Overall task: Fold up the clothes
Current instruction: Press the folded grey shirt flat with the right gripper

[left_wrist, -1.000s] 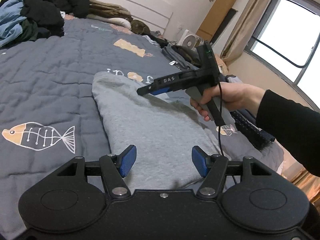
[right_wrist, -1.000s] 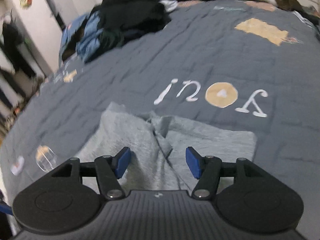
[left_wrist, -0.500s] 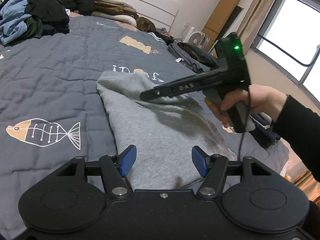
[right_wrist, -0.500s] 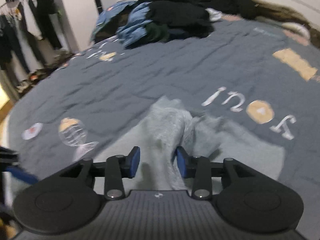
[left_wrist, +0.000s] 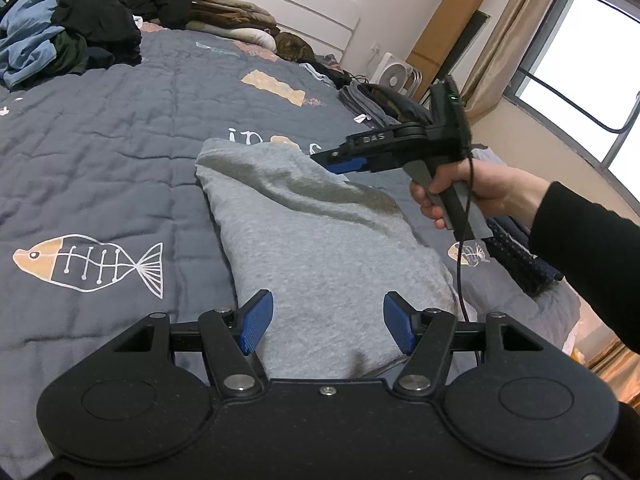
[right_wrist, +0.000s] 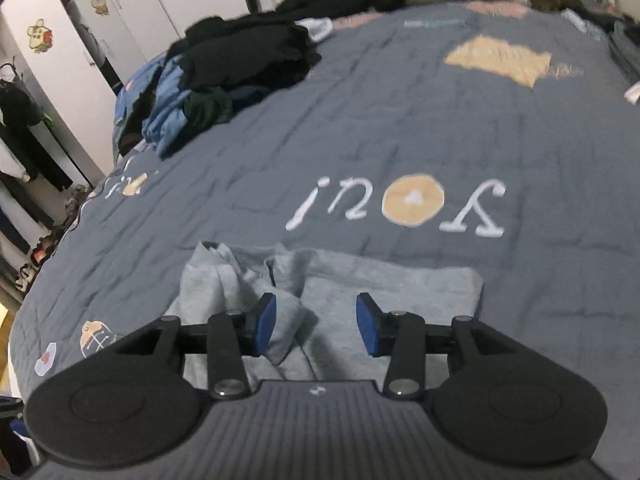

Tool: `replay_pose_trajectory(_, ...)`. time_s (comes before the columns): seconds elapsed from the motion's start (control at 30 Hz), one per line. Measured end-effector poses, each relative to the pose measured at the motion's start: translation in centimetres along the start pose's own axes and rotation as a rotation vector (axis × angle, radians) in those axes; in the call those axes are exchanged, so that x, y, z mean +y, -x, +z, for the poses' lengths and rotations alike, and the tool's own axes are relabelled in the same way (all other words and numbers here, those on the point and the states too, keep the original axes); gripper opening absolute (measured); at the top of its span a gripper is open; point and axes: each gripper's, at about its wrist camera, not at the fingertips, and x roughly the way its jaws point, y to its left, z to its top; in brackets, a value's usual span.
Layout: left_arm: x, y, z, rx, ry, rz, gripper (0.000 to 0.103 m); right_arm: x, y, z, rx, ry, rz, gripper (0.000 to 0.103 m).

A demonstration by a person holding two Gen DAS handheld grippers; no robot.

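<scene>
A grey garment (left_wrist: 320, 240) lies folded lengthwise on the dark quilted bed cover (left_wrist: 100, 152). My left gripper (left_wrist: 327, 326) is open and empty, just above the garment's near end. My right gripper (right_wrist: 316, 327) is open over the garment's far end, where a loose bunched fold (right_wrist: 280, 312) lies by its left fingertip (right_wrist: 264, 320). The right gripper also shows in the left wrist view (left_wrist: 340, 162), held in a hand just above the garment's far right edge.
A pile of black and blue clothes (left_wrist: 72, 36) sits at the head of the bed, also in the right wrist view (right_wrist: 224, 76). More folded dark clothes (left_wrist: 384, 104) lie at the bed's right side. A white wardrobe (right_wrist: 60, 60) stands left of the bed.
My right gripper closed partway on the bunched grey fabric half a second ago, then opened and dropped back low over the garment. The left gripper stayed open and in place.
</scene>
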Motion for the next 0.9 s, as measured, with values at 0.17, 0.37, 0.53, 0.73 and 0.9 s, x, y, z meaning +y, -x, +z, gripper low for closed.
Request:
replay_pose_trajectory(0.17,0.1,0.0,0.0,0.003,0.000,0.003,0.061,2.1,-2.6,-0.4,0.064,0.069,0.028,0.043)
replay_pose_trajectory(0.37,0.3,-0.1,0.0,0.010,0.003,0.020,0.061,3.4,-3.5,-0.2,0.085,0.094,-0.005,0.020)
replay_pose_trajectory(0.53,0.2,-0.1,0.0,0.008,0.001,0.019,0.061,3.8,-0.6,1.4,-0.037,0.190,-0.128,0.007)
replay_pose_trajectory(0.73,0.1,-0.2,-0.2,0.018,-0.010,0.030,0.061,4.6,1.9,3.8,-0.187,0.375,-0.305,0.006)
replay_pose_trajectory(0.9,0.0,-0.2,-0.2,0.018,-0.013,0.036,0.061,2.7,-0.2,3.3,-0.018,0.268,-0.172,0.012)
